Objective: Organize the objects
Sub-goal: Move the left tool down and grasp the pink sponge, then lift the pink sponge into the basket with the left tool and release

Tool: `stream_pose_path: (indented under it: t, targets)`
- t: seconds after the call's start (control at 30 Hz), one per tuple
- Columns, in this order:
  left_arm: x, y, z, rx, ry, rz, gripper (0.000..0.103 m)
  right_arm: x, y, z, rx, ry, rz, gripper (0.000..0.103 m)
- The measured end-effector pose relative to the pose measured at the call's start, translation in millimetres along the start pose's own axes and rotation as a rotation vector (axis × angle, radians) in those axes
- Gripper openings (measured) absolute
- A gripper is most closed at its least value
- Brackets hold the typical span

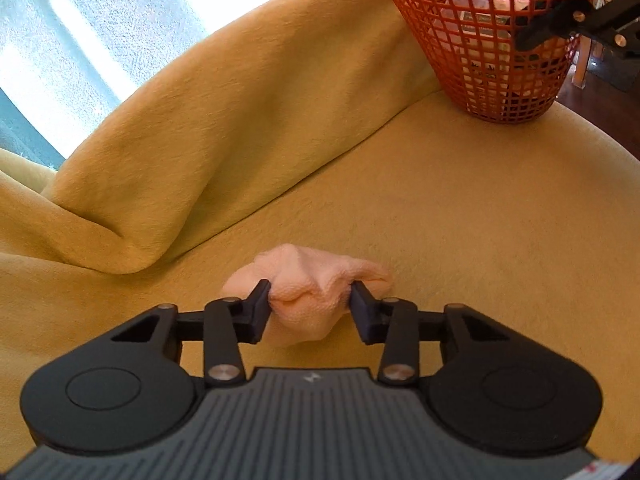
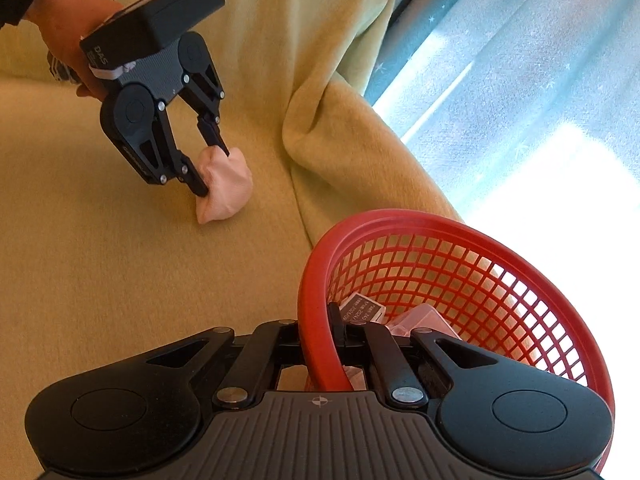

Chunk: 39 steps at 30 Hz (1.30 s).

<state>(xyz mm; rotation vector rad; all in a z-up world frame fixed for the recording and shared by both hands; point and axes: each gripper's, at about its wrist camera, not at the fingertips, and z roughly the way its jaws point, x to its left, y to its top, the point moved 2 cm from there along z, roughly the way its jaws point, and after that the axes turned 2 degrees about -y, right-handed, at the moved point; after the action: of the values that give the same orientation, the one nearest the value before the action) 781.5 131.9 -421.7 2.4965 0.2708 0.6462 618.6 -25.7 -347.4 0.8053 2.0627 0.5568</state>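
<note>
Left jaws: the left gripper was clenched on a pink cloth bundle, pads pressing in from either side so it bulged between them.
Bundle axis: it ran crosswise to the jaws, both ends poking out past the pads.
Bundle place: on the yellow blanket, well apart from the red mesh basket, which stood ahead and to the right.
Right jaws: the right gripper was clamped on the basket's near rim, with small packets inside.
Nearer hand: the left.
Textures: cloth soft and crumpled; blanket fuzzy, folded into a ridge; basket rigid plastic lattice.
</note>
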Motion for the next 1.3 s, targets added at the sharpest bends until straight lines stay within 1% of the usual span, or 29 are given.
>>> stream_pose_path:
  t: [0.23,0.47,0.67,0.83,1.07,1.3]
  targets:
    - [-13.1,7.4,-38.2,-0.009,0.0,0.011,0.034,3.5,-4.5,-0.6,-0.011,-0.011,-0.02,0.001]
    - [-29.1,29.5,-88.0,-0.038,0.02,0.037,0.035,7.4,-17.3,-7.5,-0.058,-0.011,-0.054,0.001]
    - [-44.8,53.6,-128.6,-0.085,0.038,0.046,0.034,10.6,-31.3,-14.6,-0.104,-0.008,-0.092,0.001]
    - [-52.9,75.9,-151.8,-0.137,0.034,0.033,0.034,9.0,-35.1,-16.6,-0.12,0.005,-0.091,0.001]
    - [-54.3,114.3,-164.5,-0.211,-0.003,0.04,0.035,9.5,-40.7,-17.8,-0.153,0.003,-0.099,0.001]
    - [-59.4,164.0,-157.9,-0.285,-0.054,0.059,0.035,8.5,-44.7,-17.8,-0.169,0.009,-0.102,0.001]
